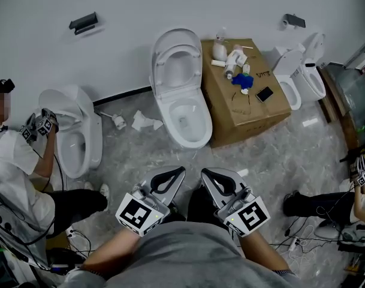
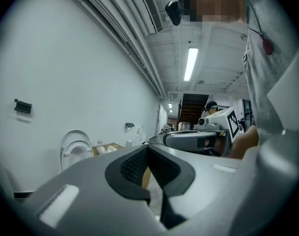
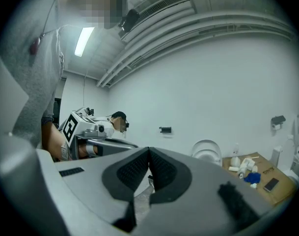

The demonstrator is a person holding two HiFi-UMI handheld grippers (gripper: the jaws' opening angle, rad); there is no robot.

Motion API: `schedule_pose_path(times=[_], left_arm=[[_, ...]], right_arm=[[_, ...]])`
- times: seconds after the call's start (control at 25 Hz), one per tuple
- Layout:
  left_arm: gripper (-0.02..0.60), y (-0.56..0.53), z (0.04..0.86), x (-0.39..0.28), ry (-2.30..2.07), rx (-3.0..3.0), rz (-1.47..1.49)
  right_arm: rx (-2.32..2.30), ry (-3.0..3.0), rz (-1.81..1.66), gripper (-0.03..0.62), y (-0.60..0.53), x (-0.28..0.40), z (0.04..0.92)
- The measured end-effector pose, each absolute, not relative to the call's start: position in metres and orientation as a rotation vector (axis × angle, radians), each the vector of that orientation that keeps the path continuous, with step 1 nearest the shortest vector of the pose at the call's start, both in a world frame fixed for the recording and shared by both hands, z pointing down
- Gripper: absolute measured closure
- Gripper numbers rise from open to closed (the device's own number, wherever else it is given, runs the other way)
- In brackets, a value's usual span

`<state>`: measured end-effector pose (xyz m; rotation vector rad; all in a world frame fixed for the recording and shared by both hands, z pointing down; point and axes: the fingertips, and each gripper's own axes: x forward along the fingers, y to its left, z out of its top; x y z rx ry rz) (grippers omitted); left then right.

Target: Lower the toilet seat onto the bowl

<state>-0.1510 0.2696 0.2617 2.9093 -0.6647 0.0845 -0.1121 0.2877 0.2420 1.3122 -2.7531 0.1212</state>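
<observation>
Porcelain dominates the head view: the middle toilet has its toilet seat (image 1: pixel 160 71) tipped upright with the lid behind it, near the white wall (image 1: pixel 128 5), well clear of the open bowl (image 1: pixel 185 122) below it. Both tools hang low in that view, well apart from the toilet, side by side over the grey marbled floor (image 1: pixel 134 161). The left hand-held gripper (image 1: pixel 181 169) is clenched with nothing in it; its own view shows the dark pads meeting at the tip (image 2: pixel 148 148), and the raised toilet seat (image 2: pixel 73 149) sits small and far off to the left. The right hand-held gripper (image 1: pixel 204 171) is likewise closed and empty (image 3: pixel 149 151), with the same toilet (image 3: pixel 206 150) far beyond it. A cardboard box (image 1: pixel 254 119) stands just beside the bowl on its right (white bottles (image 1: pixel 233 60) and a dark phone (image 1: pixel 265 93) lie on top). Crumpled paper (image 1: pixel 145 122) lies on the floor to the bowl's left. Farther left, a second person (image 1: pixel 17 161) crouches at another toilet (image 1: pixel 80 137).
</observation>
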Motion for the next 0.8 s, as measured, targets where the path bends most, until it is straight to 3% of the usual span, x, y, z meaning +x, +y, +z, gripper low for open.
schedule_pose_path(times=[0.8], left_arm=[[0.575, 0.135, 0.253, -0.042, -0.908, 2.842, 0.101]], right_arm=[[1.068, -2.858, 0.089, 0.579, 0.145, 0.0, 0.24]])
